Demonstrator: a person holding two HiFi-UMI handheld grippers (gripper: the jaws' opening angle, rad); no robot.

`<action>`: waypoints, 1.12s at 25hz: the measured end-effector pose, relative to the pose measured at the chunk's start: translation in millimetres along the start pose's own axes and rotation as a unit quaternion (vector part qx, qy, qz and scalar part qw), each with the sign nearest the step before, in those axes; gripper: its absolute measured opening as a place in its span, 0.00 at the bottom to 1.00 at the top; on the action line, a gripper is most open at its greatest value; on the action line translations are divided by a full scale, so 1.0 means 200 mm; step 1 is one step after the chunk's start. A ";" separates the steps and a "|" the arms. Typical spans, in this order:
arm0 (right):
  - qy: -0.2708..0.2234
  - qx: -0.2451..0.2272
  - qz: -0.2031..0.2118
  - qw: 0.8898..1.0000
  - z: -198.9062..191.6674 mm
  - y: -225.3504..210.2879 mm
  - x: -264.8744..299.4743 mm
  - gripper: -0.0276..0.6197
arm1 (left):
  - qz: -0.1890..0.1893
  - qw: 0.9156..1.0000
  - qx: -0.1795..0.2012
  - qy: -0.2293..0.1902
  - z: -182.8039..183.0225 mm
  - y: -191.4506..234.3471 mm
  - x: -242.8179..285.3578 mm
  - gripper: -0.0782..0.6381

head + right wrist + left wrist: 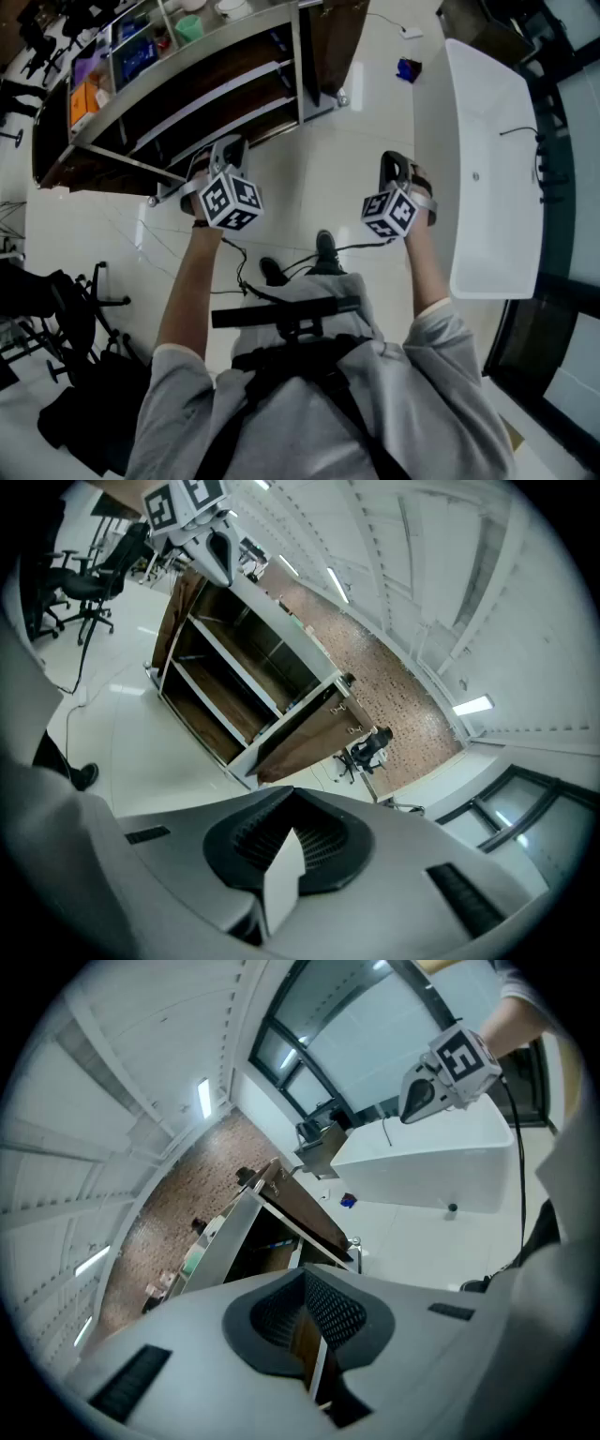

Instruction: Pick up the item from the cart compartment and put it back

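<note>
White glossy floor, shelved cart ahead; your left gripper and right gripper hover clenched, both empty.

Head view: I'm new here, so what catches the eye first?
The left gripper and right gripper, each with a black-and-white marker cube, hover mid-frame over pale glossy floor. A steel-framed cart with brown shelves fills the upper left; a long white counter runs down the right.

A silver-framed, brown-boarded cart, a white table, a seemingly blue floor object.
</note>
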State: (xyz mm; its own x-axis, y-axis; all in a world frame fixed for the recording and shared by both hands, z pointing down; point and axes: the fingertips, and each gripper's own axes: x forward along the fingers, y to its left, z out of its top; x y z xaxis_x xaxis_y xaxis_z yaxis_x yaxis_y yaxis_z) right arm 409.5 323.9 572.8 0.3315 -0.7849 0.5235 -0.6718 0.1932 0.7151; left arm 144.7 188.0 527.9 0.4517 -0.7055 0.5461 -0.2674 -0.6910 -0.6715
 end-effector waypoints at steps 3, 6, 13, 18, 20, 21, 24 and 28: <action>-0.031 0.026 0.017 0.999 0.15 0.06 0.00 0.06 | 0.013 0.999 -0.033 0.005 -0.12 0.06 -0.06 0.12; -0.075 0.045 0.048 0.995 0.35 0.15 0.02 0.06 | 0.032 0.997 -0.068 0.015 -0.26 0.14 -0.14 0.12; -0.162 0.144 0.147 0.965 0.82 0.34 0.01 0.06 | 0.084 0.972 -0.216 0.028 -0.61 0.28 -0.38 0.12; -0.195 0.232 0.225 0.926 1.06 0.45 0.00 0.06 | 0.122 0.921 -0.370 -0.006 -0.83 0.36 -0.56 0.12; -0.201 0.266 0.251 0.909 1.13 0.48 -0.01 0.06 | 0.133 0.890 -0.436 -0.032 -0.90 0.40 -0.62 0.12; -0.203 0.280 0.263 0.901 1.15 0.50 -0.01 0.06 | 0.139 0.876 -0.460 -0.044 -0.93 0.41 -0.65 0.12; -0.204 0.303 0.283 0.887 1.23 0.53 -0.02 0.06 | 0.151 0.852 -0.497 -0.066 -0.99 0.46 -0.70 0.12; -0.210 0.311 0.288 0.881 1.32 0.57 -0.05 0.06 | 0.148 0.846 -0.508 -0.074 -1.04 0.49 -0.72 0.12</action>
State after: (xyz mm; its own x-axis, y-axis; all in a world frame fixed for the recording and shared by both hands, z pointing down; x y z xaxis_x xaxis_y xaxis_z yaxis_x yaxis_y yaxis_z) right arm 155.2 198.0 527.6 -0.3698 -0.8357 0.4061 -0.9248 0.3731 -0.0744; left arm -124.0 188.8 488.0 0.3182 -0.8961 0.3095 -0.9464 -0.3192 0.0489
